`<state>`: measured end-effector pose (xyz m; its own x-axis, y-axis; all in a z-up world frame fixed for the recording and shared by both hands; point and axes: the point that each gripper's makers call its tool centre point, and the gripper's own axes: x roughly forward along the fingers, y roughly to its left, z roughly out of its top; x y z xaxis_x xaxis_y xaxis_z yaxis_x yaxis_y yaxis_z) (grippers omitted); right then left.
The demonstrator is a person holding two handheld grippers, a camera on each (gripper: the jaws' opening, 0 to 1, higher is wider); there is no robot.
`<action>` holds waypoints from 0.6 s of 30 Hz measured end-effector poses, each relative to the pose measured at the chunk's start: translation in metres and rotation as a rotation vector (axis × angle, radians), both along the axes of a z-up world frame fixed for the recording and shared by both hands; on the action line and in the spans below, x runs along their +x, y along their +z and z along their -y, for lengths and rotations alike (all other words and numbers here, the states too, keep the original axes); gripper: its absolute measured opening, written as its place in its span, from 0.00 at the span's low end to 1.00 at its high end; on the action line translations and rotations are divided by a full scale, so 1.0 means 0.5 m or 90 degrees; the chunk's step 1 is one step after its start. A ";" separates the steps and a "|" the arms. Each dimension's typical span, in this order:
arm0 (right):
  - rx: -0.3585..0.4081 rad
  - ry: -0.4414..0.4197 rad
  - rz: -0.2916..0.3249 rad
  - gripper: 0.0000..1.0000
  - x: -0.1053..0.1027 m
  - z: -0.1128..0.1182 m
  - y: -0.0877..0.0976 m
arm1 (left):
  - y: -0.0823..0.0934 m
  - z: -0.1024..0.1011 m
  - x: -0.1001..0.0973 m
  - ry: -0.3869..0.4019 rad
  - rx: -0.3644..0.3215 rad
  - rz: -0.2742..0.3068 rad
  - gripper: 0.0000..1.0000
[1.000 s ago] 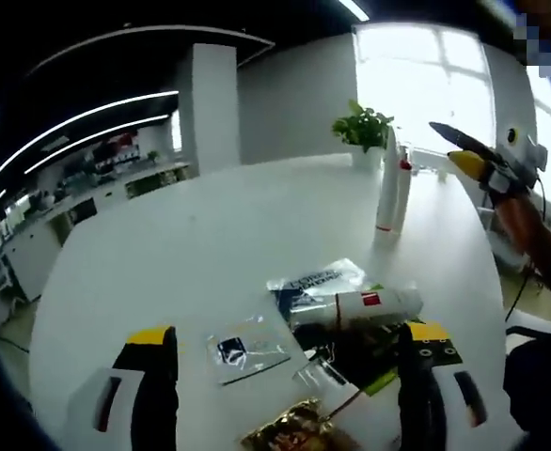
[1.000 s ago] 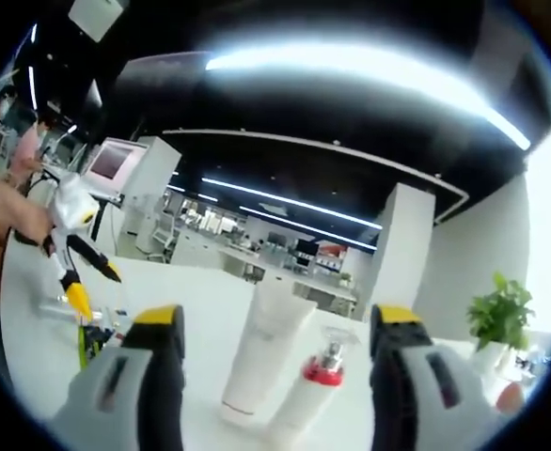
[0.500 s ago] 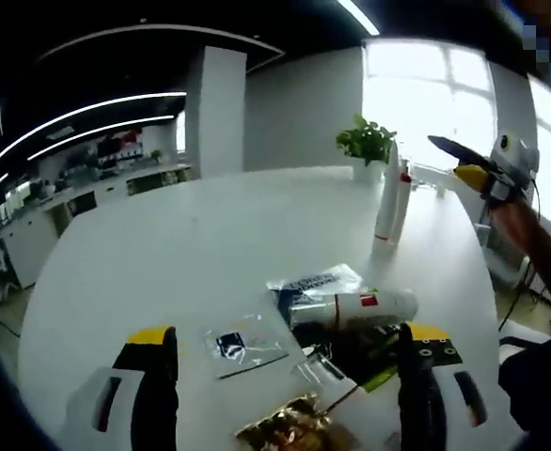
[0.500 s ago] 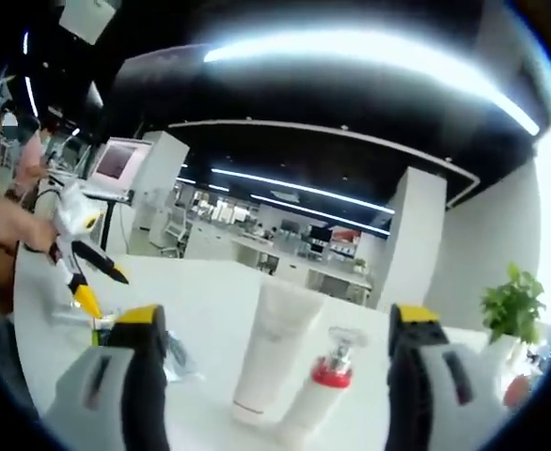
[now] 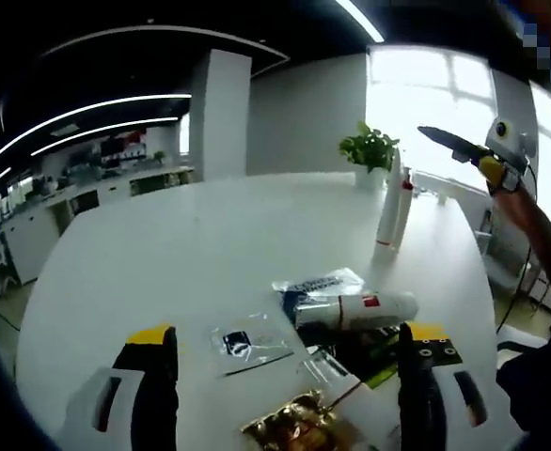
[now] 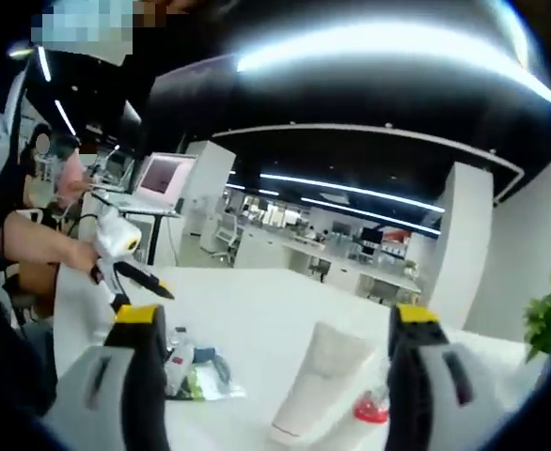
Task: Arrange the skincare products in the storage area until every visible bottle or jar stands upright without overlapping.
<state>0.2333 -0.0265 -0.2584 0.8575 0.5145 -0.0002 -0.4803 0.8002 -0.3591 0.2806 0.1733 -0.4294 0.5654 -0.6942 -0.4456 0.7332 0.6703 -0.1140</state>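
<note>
In the left gripper view, the left gripper [image 5: 285,395] hung wide apart and held nothing above the round white table [image 5: 163,254]. A small clear sachet with a dark label [image 5: 247,345] lay flat just ahead of it, with a crinkled gold foil packet [image 5: 294,430] nearer the camera. To their right, a white cylindrical bottle with a red mark [image 5: 355,308] lay on its side among clear wrappers, so it remained to be stood up. Farther right, a tall white squeeze tube [image 5: 387,202] and a slim red-collared pump bottle [image 5: 402,199] already stood upright, touching or nearly so. The right gripper [image 5: 464,150] hovered beyond them, spread wide and carrying nothing. The task looked partly done.
</note>
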 end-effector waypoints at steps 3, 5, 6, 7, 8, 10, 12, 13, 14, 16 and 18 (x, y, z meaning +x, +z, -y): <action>-0.012 0.017 -0.005 1.00 0.000 -0.016 0.013 | 0.001 0.000 0.002 0.003 -0.002 0.002 1.00; -0.032 0.022 -0.017 1.00 0.006 -0.026 0.011 | 0.000 0.000 0.000 0.005 0.001 -0.001 1.00; -0.037 0.025 -0.018 1.00 0.008 -0.030 0.012 | 0.000 -0.001 0.000 0.005 0.002 0.000 1.00; -0.046 0.035 -0.027 1.00 0.010 -0.040 0.010 | 0.001 -0.001 0.001 0.005 0.003 0.001 1.00; -0.050 0.041 -0.035 1.00 0.012 -0.046 0.009 | 0.002 -0.003 0.001 0.006 0.002 0.003 1.00; -0.074 0.051 -0.052 1.00 0.017 -0.059 0.002 | 0.003 -0.004 0.000 0.006 0.002 0.002 1.00; -0.124 0.045 -0.081 1.00 0.025 -0.066 -0.016 | 0.002 -0.006 -0.002 0.007 0.003 0.002 1.00; -0.153 0.040 -0.091 1.00 0.030 -0.068 -0.024 | 0.001 -0.007 -0.002 0.008 0.005 0.001 1.00; -0.179 0.033 -0.106 1.00 0.036 -0.072 -0.032 | 0.000 -0.006 -0.005 0.009 0.006 0.000 1.00; -0.180 0.048 -0.127 1.00 0.038 -0.086 -0.038 | -0.001 -0.002 -0.013 0.007 0.009 0.001 1.00; -0.174 0.056 -0.137 1.00 0.043 -0.096 -0.034 | -0.001 -0.001 -0.018 0.005 0.010 0.002 1.00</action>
<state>0.2548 0.0214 -0.2754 0.7757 0.5421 -0.3231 -0.6304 0.6415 -0.4370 0.2718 0.1735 -0.4298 0.5723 -0.6822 -0.4551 0.7280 0.6781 -0.1010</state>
